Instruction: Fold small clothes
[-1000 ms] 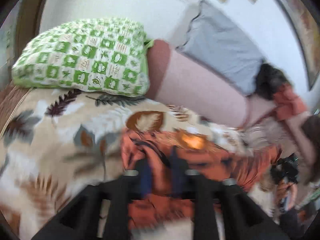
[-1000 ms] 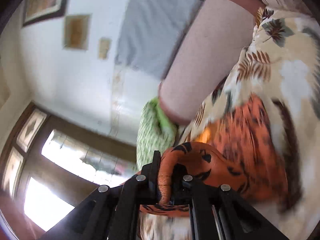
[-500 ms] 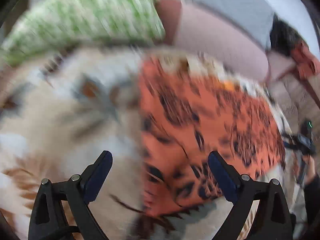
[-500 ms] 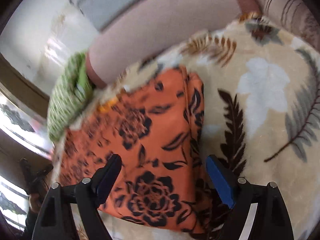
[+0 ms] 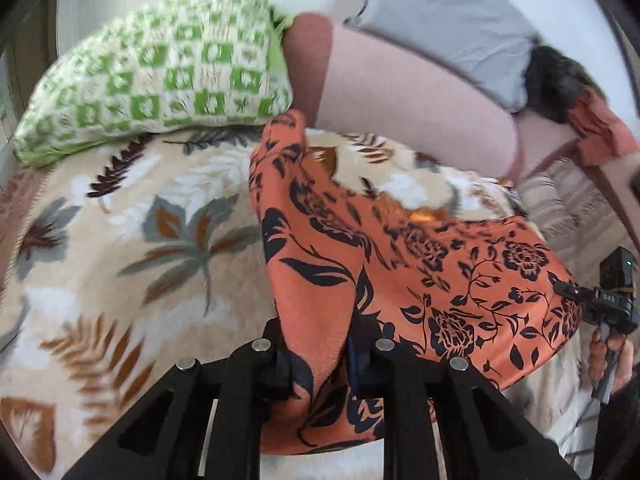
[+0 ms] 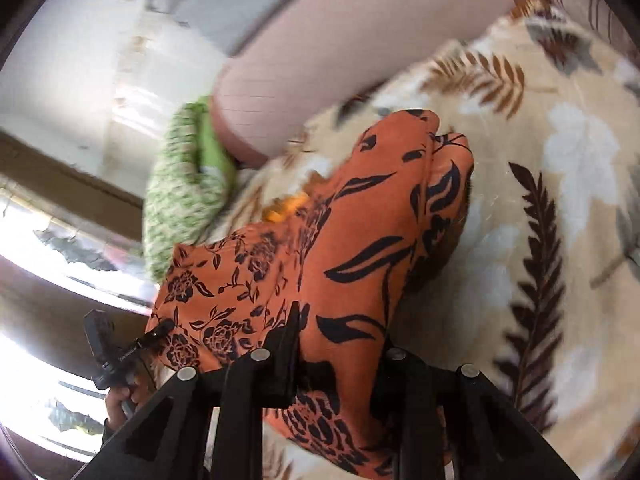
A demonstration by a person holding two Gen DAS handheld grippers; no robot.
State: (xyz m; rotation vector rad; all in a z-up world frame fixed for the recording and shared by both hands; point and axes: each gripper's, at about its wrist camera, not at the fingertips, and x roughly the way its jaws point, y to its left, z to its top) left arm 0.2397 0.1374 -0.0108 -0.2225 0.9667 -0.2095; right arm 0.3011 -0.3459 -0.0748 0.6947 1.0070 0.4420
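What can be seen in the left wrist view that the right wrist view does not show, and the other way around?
Only the left wrist view shows the grey pillow and a dark and rust-coloured heap at the far right.

Only the right wrist view shows the bright window.

Both show the orange floral garment on the leaf-print blanket, the green checked pillow and the pink bolster. Each view shows its own gripper, left and right, jaws closing with a fold of garment between them.

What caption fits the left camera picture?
Left gripper closing on orange flowered cloth over a leafy blanket.
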